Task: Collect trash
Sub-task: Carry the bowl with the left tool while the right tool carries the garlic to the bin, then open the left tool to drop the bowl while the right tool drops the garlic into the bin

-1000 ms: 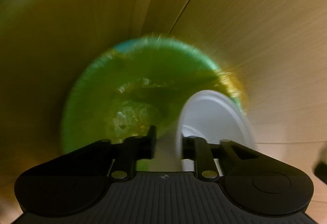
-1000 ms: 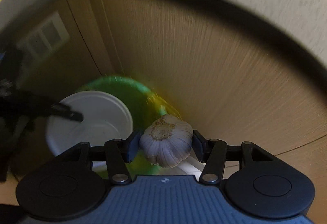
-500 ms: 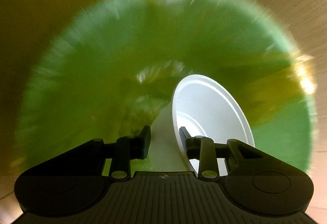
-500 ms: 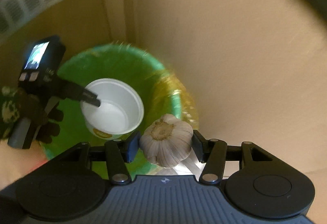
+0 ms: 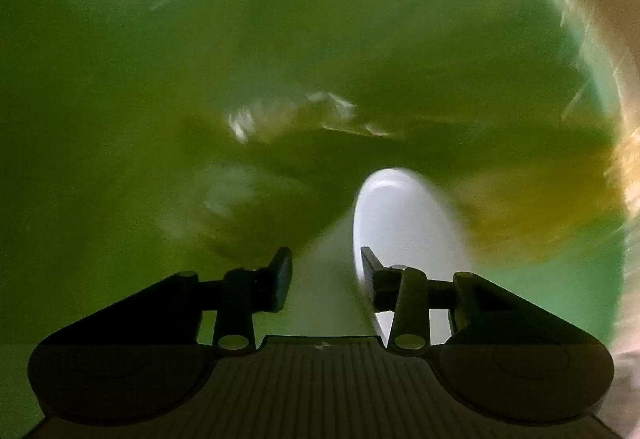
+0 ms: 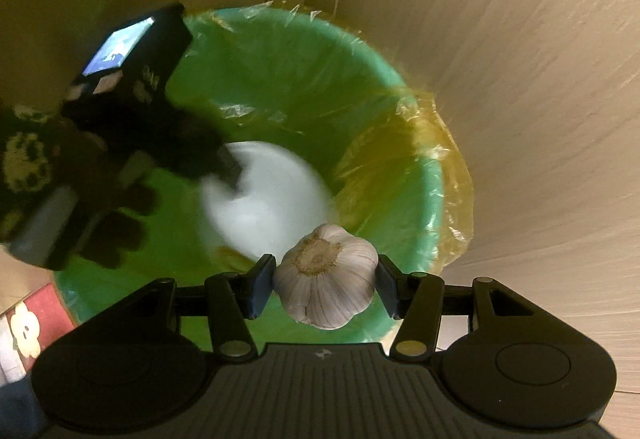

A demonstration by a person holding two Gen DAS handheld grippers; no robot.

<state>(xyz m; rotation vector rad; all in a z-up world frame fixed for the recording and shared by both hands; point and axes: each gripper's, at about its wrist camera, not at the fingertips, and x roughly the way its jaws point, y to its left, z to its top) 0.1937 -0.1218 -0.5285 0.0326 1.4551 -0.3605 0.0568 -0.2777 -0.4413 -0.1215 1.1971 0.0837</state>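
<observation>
cup and garlic both over the bin!

left gripper [image 5: 325, 275] is down inside the round green plastic bin [image 6: 416, 155] with its yellowish film liner [image 6: 436, 163], jaws opening, the white plastic cup [image 5: 404, 215] blurred with its wall between the fingers and the left pad clear of it. right gripper [image 6: 326, 287] hangs above the bin's near rim, jaws clamped on the white papery garlic bulb [image 6: 326, 279]. a dark-gloved hand [image 6: 108, 207] carries the left tool at the bin's left edge.
</observation>
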